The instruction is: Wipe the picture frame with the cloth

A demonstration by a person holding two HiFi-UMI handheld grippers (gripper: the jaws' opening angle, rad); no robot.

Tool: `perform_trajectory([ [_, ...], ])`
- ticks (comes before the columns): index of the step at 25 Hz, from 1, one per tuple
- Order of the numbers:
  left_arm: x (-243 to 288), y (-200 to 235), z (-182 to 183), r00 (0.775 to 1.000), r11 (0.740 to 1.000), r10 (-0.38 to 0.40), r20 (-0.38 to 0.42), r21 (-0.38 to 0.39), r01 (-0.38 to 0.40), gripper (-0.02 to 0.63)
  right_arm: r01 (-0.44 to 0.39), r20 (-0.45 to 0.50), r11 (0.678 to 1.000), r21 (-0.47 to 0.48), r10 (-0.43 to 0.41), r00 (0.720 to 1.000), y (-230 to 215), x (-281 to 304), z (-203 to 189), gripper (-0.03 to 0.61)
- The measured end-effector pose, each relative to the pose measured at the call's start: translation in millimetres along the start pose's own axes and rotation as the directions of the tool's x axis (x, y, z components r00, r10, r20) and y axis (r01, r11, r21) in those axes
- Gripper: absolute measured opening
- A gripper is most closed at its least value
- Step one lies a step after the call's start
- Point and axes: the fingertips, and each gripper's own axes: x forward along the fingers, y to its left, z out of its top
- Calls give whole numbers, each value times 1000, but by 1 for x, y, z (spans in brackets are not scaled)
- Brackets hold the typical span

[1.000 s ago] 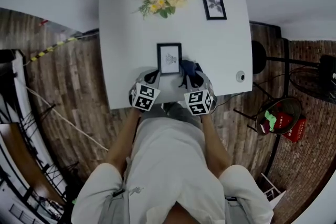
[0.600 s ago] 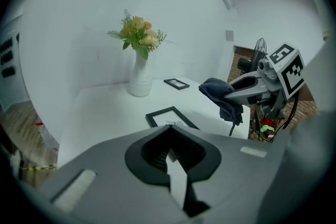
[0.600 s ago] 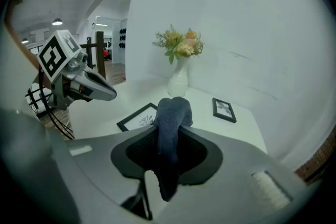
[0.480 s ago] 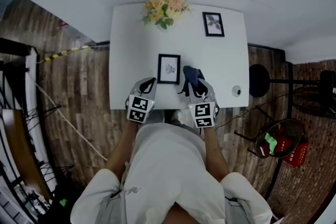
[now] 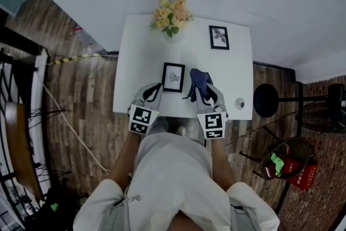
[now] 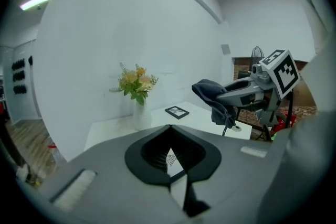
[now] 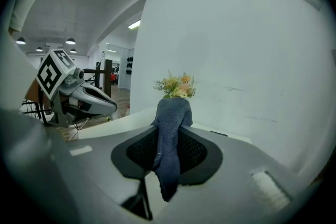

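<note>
A black picture frame (image 5: pixel 173 77) lies flat near the front of the white table (image 5: pixel 140 62). My left gripper (image 5: pixel 157 87) sits just left of the frame's near corner, shut with nothing held; a bit of the frame (image 6: pixel 172 161) shows through the gap behind its touching tips (image 6: pixel 169 128). My right gripper (image 5: pixel 199 90) is just right of the frame, shut on a dark blue cloth (image 5: pixel 198 81). The cloth (image 7: pixel 169 139) hangs down over the jaws, and from the left gripper view the cloth (image 6: pixel 212 96) droops from the right gripper (image 6: pixel 233 96) above the table.
A vase of yellow and peach flowers (image 5: pixel 172 11) stands at the table's far edge, with a second small frame (image 5: pixel 219 37) to its right. A small round object (image 5: pixel 239 103) sits at the near right corner. A dark stool (image 5: pixel 265 100) and stands are on the wooden floor to the right.
The head view has pulled back, so the table looks smaller. Both grippers stay beside the frame's near end, the right one still holding the cloth.
</note>
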Motion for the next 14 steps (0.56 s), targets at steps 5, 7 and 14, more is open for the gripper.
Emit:
perform_trajectory([
  [5, -13, -11, 19, 998, 999, 44, 43, 26, -46, 20, -27, 36, 1000, -3, 27, 999, -4, -12, 7, 98],
  [7, -18, -15, 25, 997, 998, 59, 57, 33, -61, 20, -39, 50, 999, -6, 39, 998, -5, -16, 12, 98],
  [14, -33, -10, 54, 987, 993, 92, 129, 61, -101, 20, -46, 104, 998, -31, 49, 993, -2, -16, 42, 98],
])
